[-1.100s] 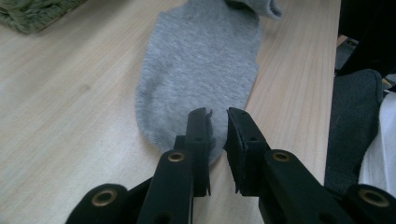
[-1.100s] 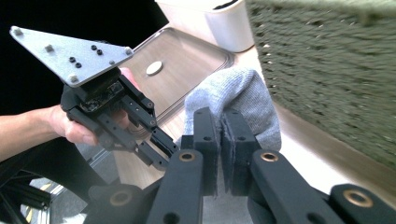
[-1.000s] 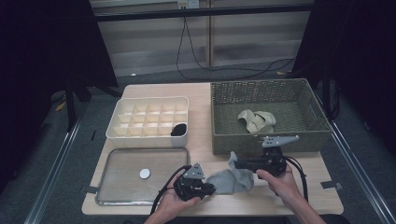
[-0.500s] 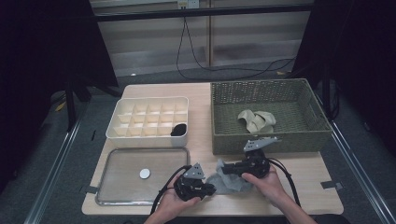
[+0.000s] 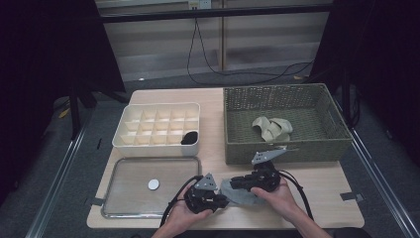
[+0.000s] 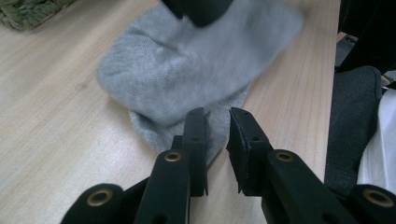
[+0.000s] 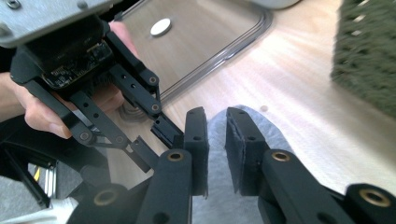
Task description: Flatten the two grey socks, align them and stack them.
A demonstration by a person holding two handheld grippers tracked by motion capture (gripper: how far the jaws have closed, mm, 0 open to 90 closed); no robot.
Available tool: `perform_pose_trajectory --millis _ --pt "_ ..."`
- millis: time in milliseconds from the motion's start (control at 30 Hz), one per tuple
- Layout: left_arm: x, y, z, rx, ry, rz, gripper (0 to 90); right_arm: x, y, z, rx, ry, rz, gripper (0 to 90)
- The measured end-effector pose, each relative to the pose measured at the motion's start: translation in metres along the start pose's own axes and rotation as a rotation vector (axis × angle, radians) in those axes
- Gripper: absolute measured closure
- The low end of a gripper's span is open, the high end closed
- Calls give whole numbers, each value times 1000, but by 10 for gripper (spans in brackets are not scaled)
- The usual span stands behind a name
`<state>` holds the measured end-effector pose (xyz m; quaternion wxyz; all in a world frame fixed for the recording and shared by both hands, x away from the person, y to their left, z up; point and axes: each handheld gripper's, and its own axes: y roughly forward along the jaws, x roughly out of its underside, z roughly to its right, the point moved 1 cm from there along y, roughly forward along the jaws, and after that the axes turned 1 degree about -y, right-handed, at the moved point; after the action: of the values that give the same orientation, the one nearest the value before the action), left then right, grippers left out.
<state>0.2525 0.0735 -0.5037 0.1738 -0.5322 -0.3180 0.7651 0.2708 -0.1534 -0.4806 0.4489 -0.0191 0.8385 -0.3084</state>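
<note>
A grey sock [image 5: 243, 197] lies on the wooden table near its front edge, between my two grippers. My left gripper [image 5: 223, 201] points right at it. In the left gripper view its jaws [image 6: 217, 126] stand a little apart over the sock's [image 6: 187, 70] near edge, and no fabric looks pinched. My right gripper [image 5: 237, 182] points left from the other side. Its jaws [image 7: 215, 123] have just been opening, with the sock [image 7: 217, 158] lying between and under them. The left gripper [image 7: 152, 137] is close in front of the right one, and their tips nearly meet.
A green wicker basket [image 5: 233, 148] at the right holds beige socks [image 5: 271, 128]. A white compartment box [image 5: 158, 145] with a black item [image 5: 189, 137] stands at the back left. In front of it a metal tray [image 5: 124, 206] holds a white disc [image 5: 154, 184].
My right gripper has moved left and down toward the left gripper, carrying part of the sock over. Its jaws now stand apart. The left gripper has stayed in place.
</note>
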Motion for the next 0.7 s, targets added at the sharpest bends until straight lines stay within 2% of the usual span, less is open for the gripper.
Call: perform_pose_trajectory --millis 133,167,200,267,300,333,400,433,467,500,567,633,667,700 --pt "-1 -6 0 1 -8 16 752 1 -9 1 17 5 9 777" --pt "-2 -15 2 6 -25 48 751 3 -15 3 43 11 4 780" --pt "-2 -15 2 6 -25 48 750 3 -15 3 43 11 4 780" --pt "-5 -24 -1 -15 -25 62 751 6 -29 9 73 13 14 780" --pt "-5 -24 -1 -15 -25 62 751 6 -29 9 73 13 14 780" --pt "-6 -25 -9 -32 -40 75 751 8 -40 14 95 26 26 781" --pt "-8 -28 -16 -46 -55 95 749 12 -51 18 115 44 32 779" --pt "-8 -28 -16 -46 -55 95 731 12 -51 18 115 44 32 779" --pt "-10 -29 -19 -68 -70 94 731 14 -55 20 125 47 33 777" --pt "-17 -30 -24 -81 -68 97 706 20 -62 23 145 61 21 768" --pt "-22 -29 -27 -83 -59 98 703 24 -65 25 156 67 14 748" --pt "-30 -26 -34 -82 -68 110 704 27 -67 27 166 75 16 721" --pt "-33 -24 -37 -75 -72 116 704 27 -67 27 166 75 16 721" --pt "-35 -18 -41 -44 -70 92 693 28 -68 28 164 78 21 710"
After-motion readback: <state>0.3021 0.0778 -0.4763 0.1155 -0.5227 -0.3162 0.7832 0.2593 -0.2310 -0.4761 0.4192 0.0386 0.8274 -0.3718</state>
